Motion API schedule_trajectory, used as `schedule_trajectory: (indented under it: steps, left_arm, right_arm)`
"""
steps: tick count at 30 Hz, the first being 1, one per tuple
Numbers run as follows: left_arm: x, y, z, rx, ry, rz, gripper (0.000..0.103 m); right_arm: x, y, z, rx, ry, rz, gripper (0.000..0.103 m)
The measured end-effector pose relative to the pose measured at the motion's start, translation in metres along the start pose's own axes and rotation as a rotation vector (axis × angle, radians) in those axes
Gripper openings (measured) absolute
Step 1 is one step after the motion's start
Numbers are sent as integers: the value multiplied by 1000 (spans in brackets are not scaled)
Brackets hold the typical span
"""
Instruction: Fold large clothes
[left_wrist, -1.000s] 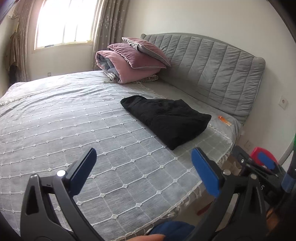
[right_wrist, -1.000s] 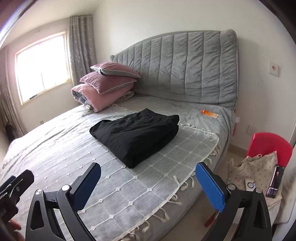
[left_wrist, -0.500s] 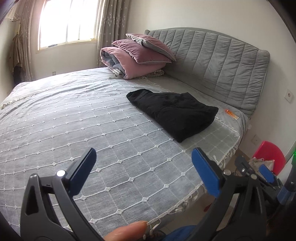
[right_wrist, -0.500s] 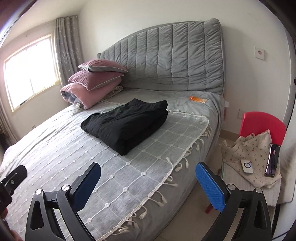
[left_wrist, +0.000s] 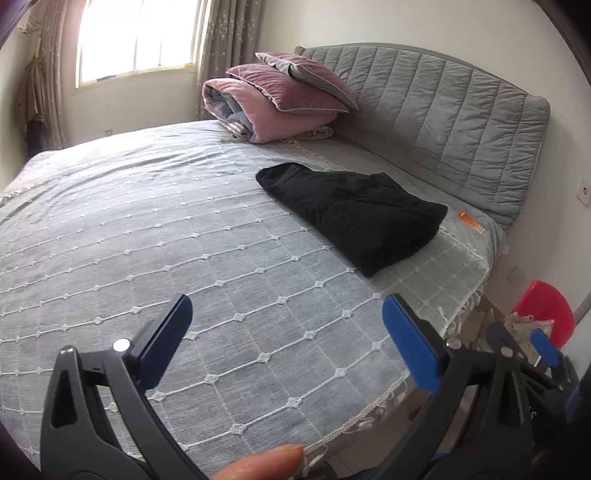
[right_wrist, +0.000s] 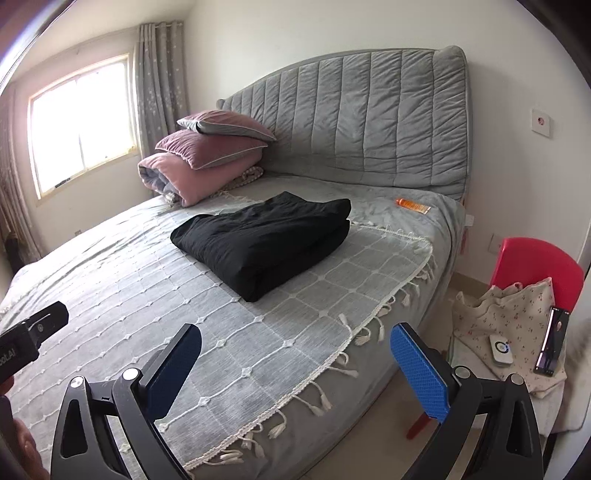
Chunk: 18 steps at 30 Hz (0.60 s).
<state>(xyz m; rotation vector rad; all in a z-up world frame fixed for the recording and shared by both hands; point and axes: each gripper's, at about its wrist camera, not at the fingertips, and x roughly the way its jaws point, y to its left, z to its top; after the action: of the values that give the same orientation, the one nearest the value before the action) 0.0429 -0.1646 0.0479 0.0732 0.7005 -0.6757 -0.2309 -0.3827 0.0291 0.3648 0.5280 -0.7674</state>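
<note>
A black garment (left_wrist: 354, 214) lies folded in a thick bundle on the grey bed (left_wrist: 147, 229), toward the headboard side; it also shows in the right wrist view (right_wrist: 269, 236). My left gripper (left_wrist: 284, 336) is open and empty, held over the bed's near edge, well short of the garment. My right gripper (right_wrist: 295, 365) is open and empty, held over the bed's fringed edge, also apart from the garment. The right gripper's body (left_wrist: 532, 350) shows at the right of the left wrist view.
Pink pillows and a rolled quilt (right_wrist: 199, 162) are stacked by the grey headboard (right_wrist: 369, 122). An orange tube (right_wrist: 412, 205) lies on the bed near the headboard. A red chair (right_wrist: 535, 269) with a floral cloth and small devices stands right of the bed. A window (left_wrist: 136, 37) is behind.
Both grippers have drawn back and turned slightly; the bed and the folded garment have shifted in view. The garment itself has not moved. Both grippers stay open.
</note>
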Motion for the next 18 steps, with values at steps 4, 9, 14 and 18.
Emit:
schedule_trajectory:
  steps: [4, 9, 14, 18]
  left_arm:
    - [6, -2, 2, -2, 10, -15, 102]
    - [13, -1, 0, -4, 36, -26, 102]
    - [14, -2, -1, -13, 49, -26, 102]
    - [14, -7, -2, 9, 52, -21, 102]
  right_arm:
    - [7, 0, 0, 2, 30, -16, 103]
    - [9, 3, 0, -18, 35, -37, 103]
    - [9, 6, -1, -34, 32, -56, 103]
    - [10, 4, -1, -27, 40, -58, 103]
